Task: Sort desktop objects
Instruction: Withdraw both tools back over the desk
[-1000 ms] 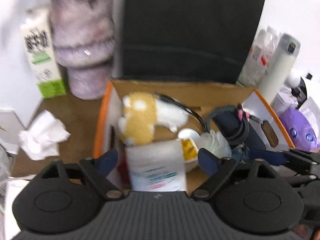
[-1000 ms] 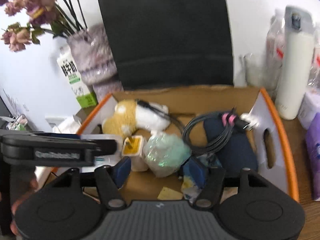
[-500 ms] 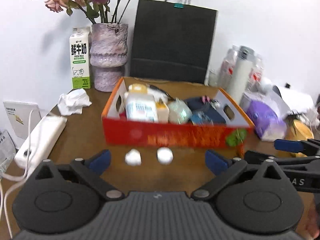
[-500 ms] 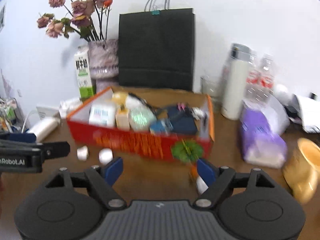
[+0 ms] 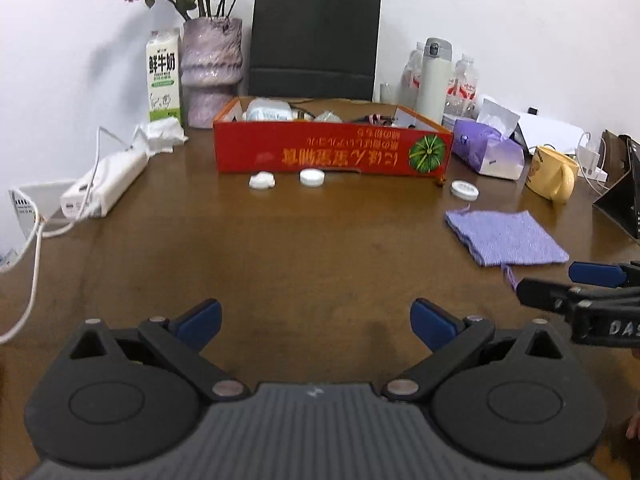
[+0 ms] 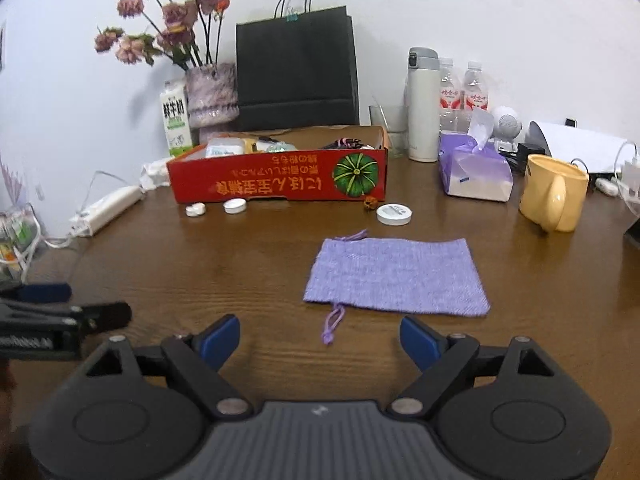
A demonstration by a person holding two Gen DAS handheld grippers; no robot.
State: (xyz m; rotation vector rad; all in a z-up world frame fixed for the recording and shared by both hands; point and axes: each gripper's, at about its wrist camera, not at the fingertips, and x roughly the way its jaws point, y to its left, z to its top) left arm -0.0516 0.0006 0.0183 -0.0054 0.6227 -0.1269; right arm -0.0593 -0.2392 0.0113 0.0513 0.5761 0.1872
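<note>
The left gripper point(image 5: 316, 322) is being held low over bare wood at the near edge of the table point(image 5: 320, 248), its blue pads spread wide and nothing between them. The right gripper point(image 6: 320, 336) is being held in the same way, jaws wide apart and empty, just short of the purple drawstring pouch point(image 6: 396, 276). A second ago both were being held right over the red cardboard box point(image 5: 332, 152), with a white packet caught between the left pads; that packet is now being seen lying inside the box at its left end, and both grippers are being seen pulled well back from it. So one item is being counted as sorted, and the hands are being freed for another.

What is being left outside the box: two small white caps point(image 5: 262, 180) just in front of its near wall, a white round lid point(image 6: 394, 214) and a tiny brown object point(image 6: 370, 203) by its right corner, and the pouch lying flat, its cord trailing toward the right gripper. The pouch is being judged the likeliest next pick, since the right gripper is being pointed almost straight at it. Being thin, limp cloth, it is being expected to need a pinch at an edge or at the cord.
</note>
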